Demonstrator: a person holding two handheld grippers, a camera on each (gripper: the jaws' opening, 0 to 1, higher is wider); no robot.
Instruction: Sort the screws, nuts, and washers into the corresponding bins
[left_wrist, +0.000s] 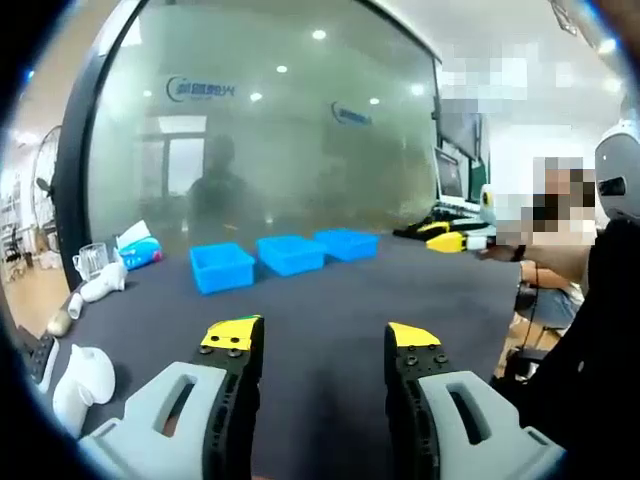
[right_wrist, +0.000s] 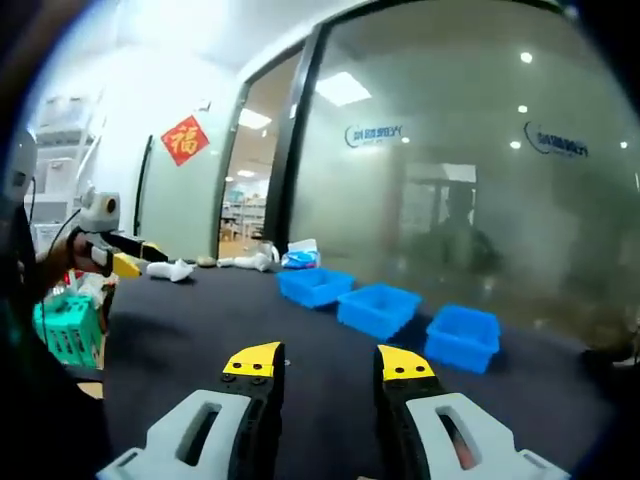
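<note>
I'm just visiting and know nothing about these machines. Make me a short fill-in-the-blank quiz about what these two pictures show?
1. The number of blue bins standing in a row on the dark table is ____.
2. The left gripper has its jaws ____, with nothing between them.
3. The tips of the right gripper are coloured ____.
4. Behind the bins stands a frosted ____ wall bearing blue logos.

Missing words: three; open; yellow; glass
</note>
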